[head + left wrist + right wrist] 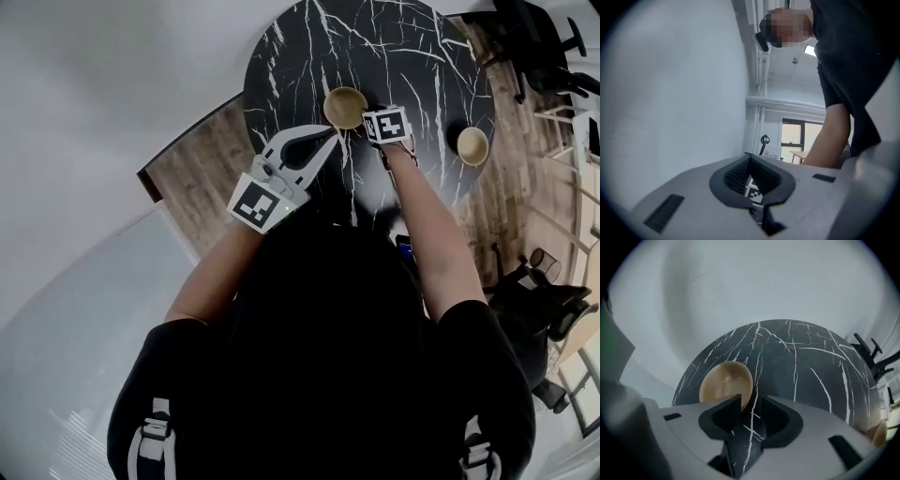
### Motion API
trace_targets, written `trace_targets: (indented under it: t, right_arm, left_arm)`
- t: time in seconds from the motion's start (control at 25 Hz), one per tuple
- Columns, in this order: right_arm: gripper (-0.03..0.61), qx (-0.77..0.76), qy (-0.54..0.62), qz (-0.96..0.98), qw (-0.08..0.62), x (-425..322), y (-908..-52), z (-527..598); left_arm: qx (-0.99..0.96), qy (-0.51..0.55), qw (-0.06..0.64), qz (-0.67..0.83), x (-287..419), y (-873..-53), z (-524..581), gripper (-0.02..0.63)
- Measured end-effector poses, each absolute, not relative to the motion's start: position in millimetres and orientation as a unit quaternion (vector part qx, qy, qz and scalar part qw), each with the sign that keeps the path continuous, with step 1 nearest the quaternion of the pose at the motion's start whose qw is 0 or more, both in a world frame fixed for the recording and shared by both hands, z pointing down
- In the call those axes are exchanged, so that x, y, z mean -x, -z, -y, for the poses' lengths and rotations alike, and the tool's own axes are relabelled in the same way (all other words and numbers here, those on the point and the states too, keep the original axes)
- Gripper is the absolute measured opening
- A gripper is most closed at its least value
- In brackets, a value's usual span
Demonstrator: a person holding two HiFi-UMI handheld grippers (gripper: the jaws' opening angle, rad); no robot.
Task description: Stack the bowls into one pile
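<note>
Two smooth round bowls on white-veined black marble table.

No readable text, numbers or brand names in any view. Only coded signs: a black-and-white square marker on the left cube of the left tool, another on the right cube of the right tool. Patterns only, no characters.
</note>
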State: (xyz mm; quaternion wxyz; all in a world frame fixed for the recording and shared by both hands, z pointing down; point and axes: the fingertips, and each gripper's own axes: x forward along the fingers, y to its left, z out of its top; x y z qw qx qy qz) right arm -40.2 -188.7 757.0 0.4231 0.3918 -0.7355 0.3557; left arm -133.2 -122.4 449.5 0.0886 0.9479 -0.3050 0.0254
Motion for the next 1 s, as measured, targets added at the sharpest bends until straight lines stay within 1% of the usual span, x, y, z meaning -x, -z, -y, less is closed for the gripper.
trace_targets:
  t: [0.32,0.4,0.48,0.6,1.0]
  right_arm:
    - [0.124,-0.406,-0.383,0.716,0.42,45,-770,187]
    - [0.107,-0.41,-0.391,0.71,0.418,46,-771,187]
    - [0.07,-0.417,-0.396,0.703,0.419,45,-773,187]
    - [0.038,-0.428,-0.409,0.692,0.414,43,-774,185]
    - [0.012,-0.43,-0.431,0.681,0.407,42,-757,177]
  left_arm:
    - [-0.949,-0.026,0.089,0.302,143,-448,120,0.005]
    - [-0.949,-0.027,0.09,0.301,145,-449,118,0.005]
    - [-0.95,-0.028,0.089,0.298,147,-450,116,0.005]
    - [-0.95,-0.029,0.091,0.296,151,-451,113,0.005]
    - [-0.959,-0.023,0.084,0.271,150,-446,105,0.005]
